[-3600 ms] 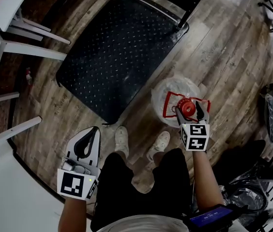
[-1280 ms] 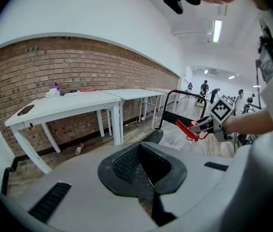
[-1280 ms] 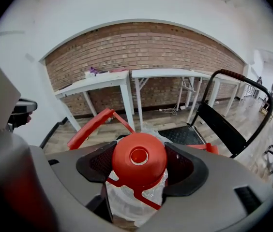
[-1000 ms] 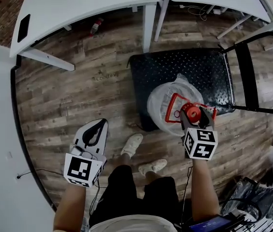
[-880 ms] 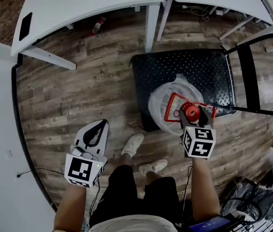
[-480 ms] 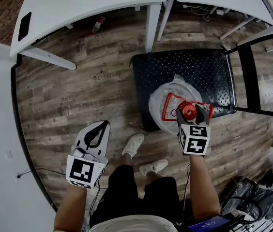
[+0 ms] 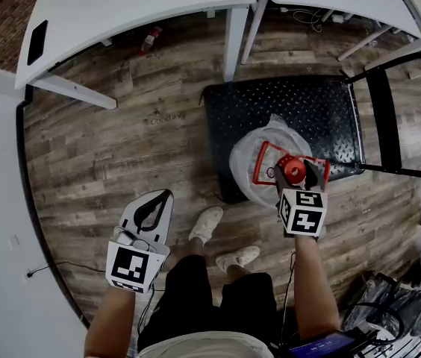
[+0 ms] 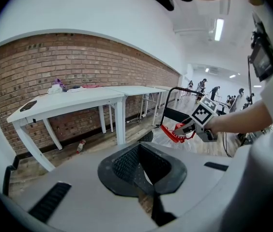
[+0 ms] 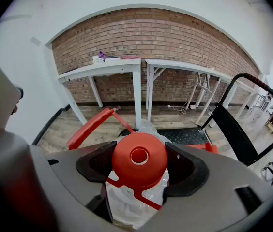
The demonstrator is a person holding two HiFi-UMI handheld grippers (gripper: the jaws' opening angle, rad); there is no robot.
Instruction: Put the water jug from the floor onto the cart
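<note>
The water jug is clear plastic with a red cap and a red carrying handle. My right gripper is shut on its neck just under the cap, one jaw on each side. In the head view the jug overlaps the near left edge of the black cart; I cannot tell whether its base rests on anything. The cart deck shows just beyond the jug in the right gripper view. My left gripper hangs shut and empty to the left of the person's feet, well away from the jug.
The cart's black push handle stands at its right end. White tables line a brick wall beyond the cart, with a small bottle on the floor under one. The person's shoes are near the cart. Black bags lie at lower right.
Since 3.6 s ago the jug, held throughout, has gone from beside the cart's corner to overlapping its near edge. Over the last second both grippers have barely shifted.
</note>
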